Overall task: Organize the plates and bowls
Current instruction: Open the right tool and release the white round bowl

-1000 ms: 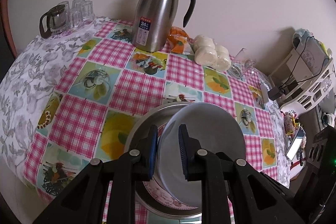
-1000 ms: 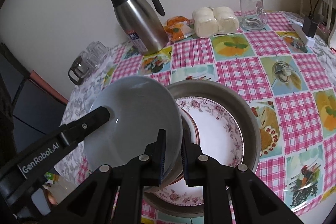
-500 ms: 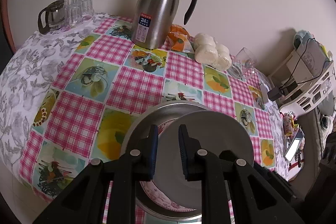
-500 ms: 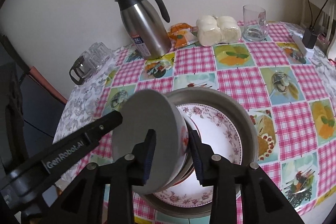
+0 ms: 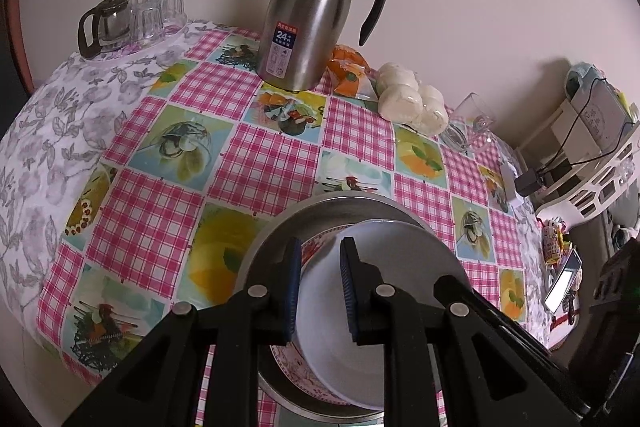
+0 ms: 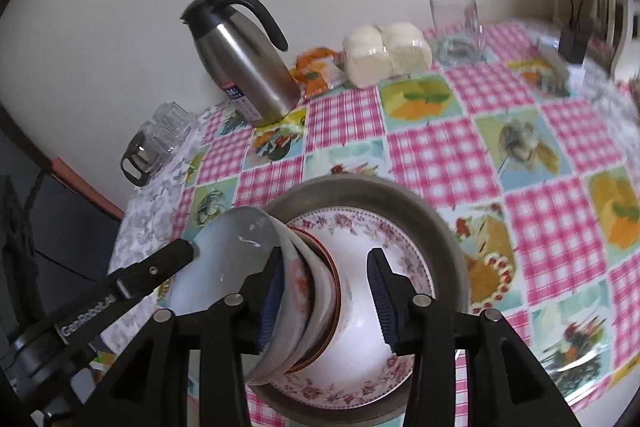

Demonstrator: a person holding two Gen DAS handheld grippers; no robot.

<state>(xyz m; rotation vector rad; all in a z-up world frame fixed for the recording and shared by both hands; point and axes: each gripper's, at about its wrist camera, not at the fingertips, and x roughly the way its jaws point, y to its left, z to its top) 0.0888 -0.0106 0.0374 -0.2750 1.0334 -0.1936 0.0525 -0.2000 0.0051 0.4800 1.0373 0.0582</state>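
- the left gripper (image 5: 319, 287) is clamped narrow on the rim of a white bowl (image 5: 384, 311), which it holds tipped on edge over the metal pan (image 6: 436, 223).
- in the right wrist view that white bowl (image 6: 236, 259) leans at the left of a tilted stack of bowls (image 6: 320, 291), standing on the floral plate (image 6: 384, 251) inside the pan.
- the right gripper (image 6: 324, 297) has just been opening; its jaws now stand partly apart around the stack of bowls, and whether the pads press it i cannot tell.
- the pan sits at the near edge of the bench (image 5: 256, 163), covered by a pink checked cloth.
- at the far side stand a steel thermos jug (image 5: 312, 19), a bag of white buns (image 5: 412, 103) and a glass mug (image 6: 456, 27).
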